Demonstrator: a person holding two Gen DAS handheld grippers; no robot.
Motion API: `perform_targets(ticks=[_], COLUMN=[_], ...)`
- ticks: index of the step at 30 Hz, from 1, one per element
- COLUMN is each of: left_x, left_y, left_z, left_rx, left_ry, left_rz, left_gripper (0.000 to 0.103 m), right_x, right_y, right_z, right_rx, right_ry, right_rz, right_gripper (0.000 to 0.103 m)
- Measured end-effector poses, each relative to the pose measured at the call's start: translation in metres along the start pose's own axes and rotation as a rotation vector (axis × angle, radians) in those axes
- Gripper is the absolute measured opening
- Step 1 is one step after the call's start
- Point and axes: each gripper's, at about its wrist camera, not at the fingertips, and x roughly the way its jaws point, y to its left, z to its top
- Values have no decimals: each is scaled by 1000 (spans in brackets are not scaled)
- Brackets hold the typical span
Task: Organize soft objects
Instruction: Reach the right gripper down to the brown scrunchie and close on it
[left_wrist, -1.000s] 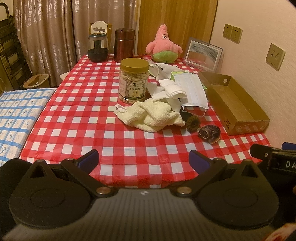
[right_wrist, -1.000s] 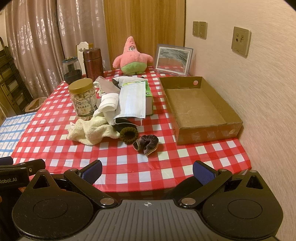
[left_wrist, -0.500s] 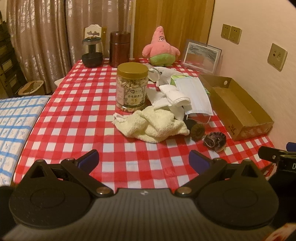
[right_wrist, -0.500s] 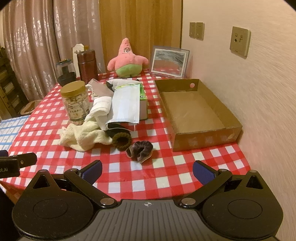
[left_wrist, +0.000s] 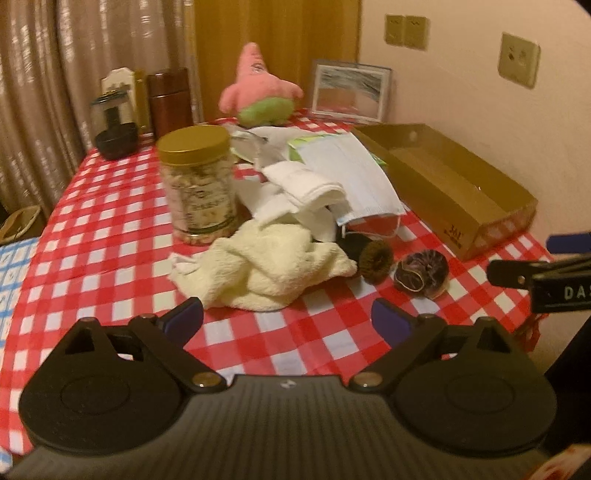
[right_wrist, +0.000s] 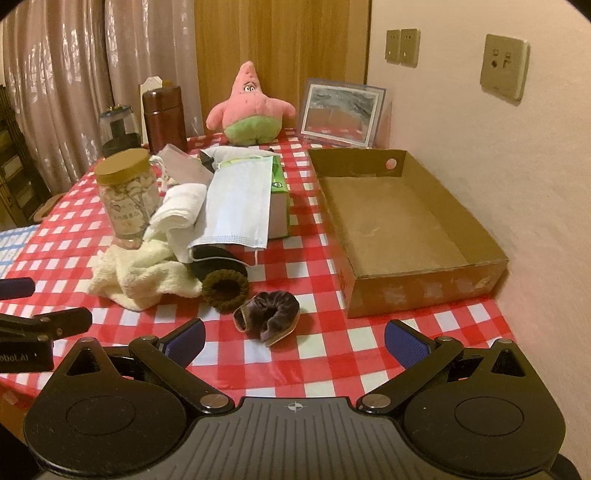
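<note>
A crumpled cream towel lies on the checked tablecloth just ahead of my left gripper. Its jaws are closing, wide apart, with nothing between them. Right of the towel sit a brown scrunchie and a purple scrunchie. In the right wrist view the purple scrunchie lies just beyond my open, empty right gripper. Behind are a folded white cloth, a face mask and a pink star plush. An open cardboard box stands empty at the right.
A gold-lidded jar stands left of the pile, touching the towel. A dark canister, a glass pot and a framed picture line the far edge. The wall runs along the box's right side.
Both grippers have come forward and lower over the table's near edge, so the pile looks larger. The left jaws stand slightly narrower than before.
</note>
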Motion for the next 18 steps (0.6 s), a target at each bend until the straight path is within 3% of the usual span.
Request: perform_targets(ticks=[8, 10, 13, 18], left_x=[33, 39, 48, 58], left_y=[-13, -15, -14, -8], left_z=[3, 3, 4, 3], left_rx=[104, 122, 131, 132], left_ry=[-30, -36, -31, -26], left_rz=[-36, -35, -44, -54], left_gripper=[94, 94, 94, 94], right_x=[40, 48, 61, 75], right_y=[-2, -1, 0, 1], right_z=[-2, -3, -3, -3], right_rx=[-30, -41, -60, -42], right_ry=[12, 13, 40, 67], right_rz=[9, 6, -43, 2], right_gripper=[102, 57, 55, 56])
